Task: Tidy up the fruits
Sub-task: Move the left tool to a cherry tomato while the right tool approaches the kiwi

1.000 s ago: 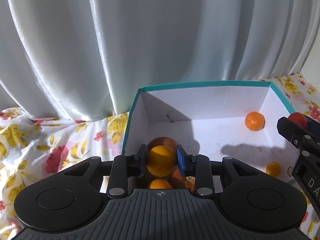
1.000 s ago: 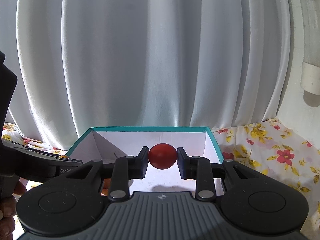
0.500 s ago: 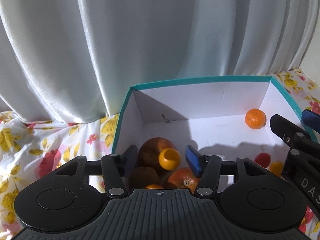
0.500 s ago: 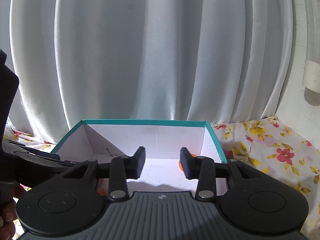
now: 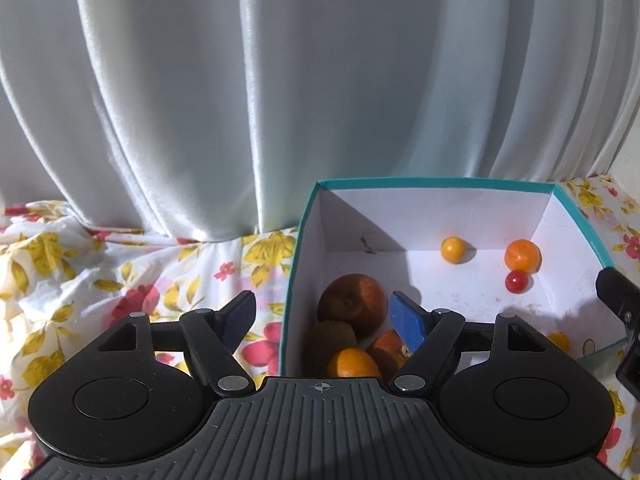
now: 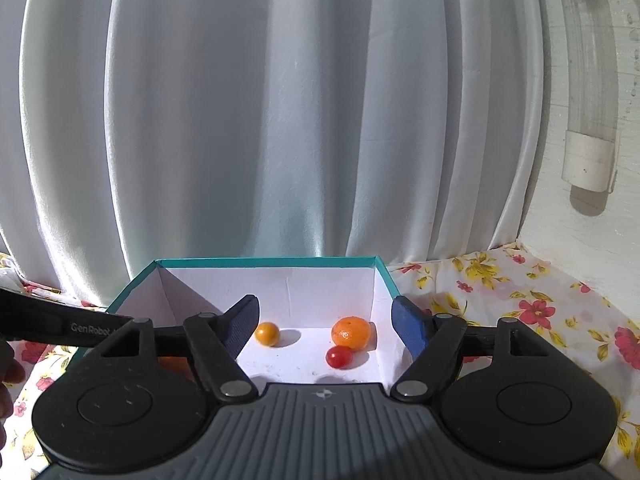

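A: Fruits [image 5: 354, 312] lie in the box [image 5: 436, 182]; left gripper [image 5: 324, 316] and right gripper [image 6: 324, 326] are both opening, nothing between their jaws.

B: Withdraw clear of the rim; cherry tomato [image 6: 339, 357] rests near the far wall.

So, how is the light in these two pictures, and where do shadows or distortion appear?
Left wrist view: sun lights the box floor, a dark diagonal shadow covers its near corner, and the curtain bows from the fisheye lens. Right wrist view: the small red fruit casts a short shadow rightwards, and the curtain folds curve.
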Tool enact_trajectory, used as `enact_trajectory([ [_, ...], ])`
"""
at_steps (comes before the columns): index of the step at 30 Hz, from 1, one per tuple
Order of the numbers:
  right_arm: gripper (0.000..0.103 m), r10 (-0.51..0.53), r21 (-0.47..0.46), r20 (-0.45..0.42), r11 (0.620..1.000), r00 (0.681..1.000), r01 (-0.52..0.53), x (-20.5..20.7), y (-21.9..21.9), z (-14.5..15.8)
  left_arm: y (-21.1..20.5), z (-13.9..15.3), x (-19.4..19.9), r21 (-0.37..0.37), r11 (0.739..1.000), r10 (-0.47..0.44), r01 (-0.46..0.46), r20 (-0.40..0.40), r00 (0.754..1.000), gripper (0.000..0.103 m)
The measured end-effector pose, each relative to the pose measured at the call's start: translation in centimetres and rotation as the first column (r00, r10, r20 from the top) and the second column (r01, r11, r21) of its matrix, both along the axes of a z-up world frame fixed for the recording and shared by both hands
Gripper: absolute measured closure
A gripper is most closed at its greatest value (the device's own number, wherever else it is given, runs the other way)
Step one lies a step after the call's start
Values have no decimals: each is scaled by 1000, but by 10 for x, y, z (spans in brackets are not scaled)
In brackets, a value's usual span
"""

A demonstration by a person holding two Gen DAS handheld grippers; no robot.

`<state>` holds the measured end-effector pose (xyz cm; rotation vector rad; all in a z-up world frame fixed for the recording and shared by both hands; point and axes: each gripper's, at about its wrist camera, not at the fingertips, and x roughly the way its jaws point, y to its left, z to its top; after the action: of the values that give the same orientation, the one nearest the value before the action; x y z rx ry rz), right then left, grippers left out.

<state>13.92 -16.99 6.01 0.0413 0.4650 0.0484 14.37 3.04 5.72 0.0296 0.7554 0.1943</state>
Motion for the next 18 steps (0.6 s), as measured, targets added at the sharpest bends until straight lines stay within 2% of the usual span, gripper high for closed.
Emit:
enact_trajectory([
  [4, 27, 15, -40, -12, 999, 1000, -16, -26, 5, -12, 5, 1, -26, -16, 1000, 19, -19, 15, 1000, 24],
  [9, 27, 70, -35, -98, 997, 993, -74, -58, 15, -41, 1, -10, -55, -26, 1000, -14, 14, 21, 1000, 24],
  [14, 27, 124, -47, -184, 990, 975, -135, -78, 31, -71, -5, -27, -72, -2, 999, -51, 51, -8, 999, 24],
  [18, 27, 147, -73, -197, 984, 969, -164, -85, 41, -83, -5, -37, -77, -11, 999, -53, 52, -40, 998, 24],
])
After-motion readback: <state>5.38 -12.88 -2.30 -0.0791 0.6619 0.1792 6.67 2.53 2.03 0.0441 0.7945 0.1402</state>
